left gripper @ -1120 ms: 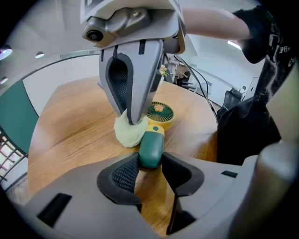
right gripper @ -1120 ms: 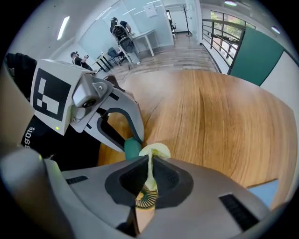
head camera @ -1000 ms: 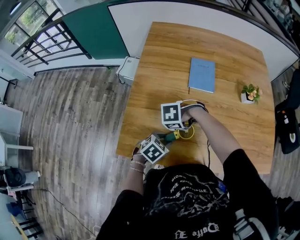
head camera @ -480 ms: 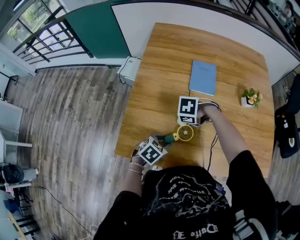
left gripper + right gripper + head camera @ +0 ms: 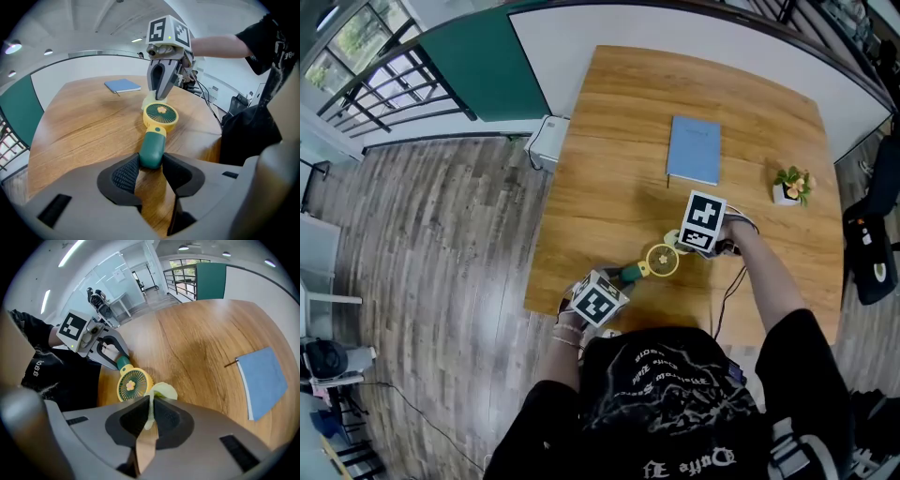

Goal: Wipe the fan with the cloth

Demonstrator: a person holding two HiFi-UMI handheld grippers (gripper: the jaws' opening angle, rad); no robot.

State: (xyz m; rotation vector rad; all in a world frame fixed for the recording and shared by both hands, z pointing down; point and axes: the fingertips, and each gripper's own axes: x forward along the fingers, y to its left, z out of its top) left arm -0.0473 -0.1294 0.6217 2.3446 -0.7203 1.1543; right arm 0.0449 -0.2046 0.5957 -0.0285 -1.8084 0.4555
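On table (image 5: 609,169), head view: one fan (image 5: 651,265) flat near person's edge, one notebook (image 5: 694,150), one potted plant (image 5: 791,184). Left gripper view: left gripper (image 5: 151,164) clamped on fan's green handle. Right gripper view: right gripper (image 5: 151,411) pinching one pale cloth (image 5: 165,391), just beside fan head.

A blue notebook (image 5: 694,150) lies flat at the far middle of my worktop (image 5: 600,206); a small potted plant (image 5: 791,184) stands well apart to its right, near the right edge. A white box (image 5: 546,141) sits beside the worktop's far left edge
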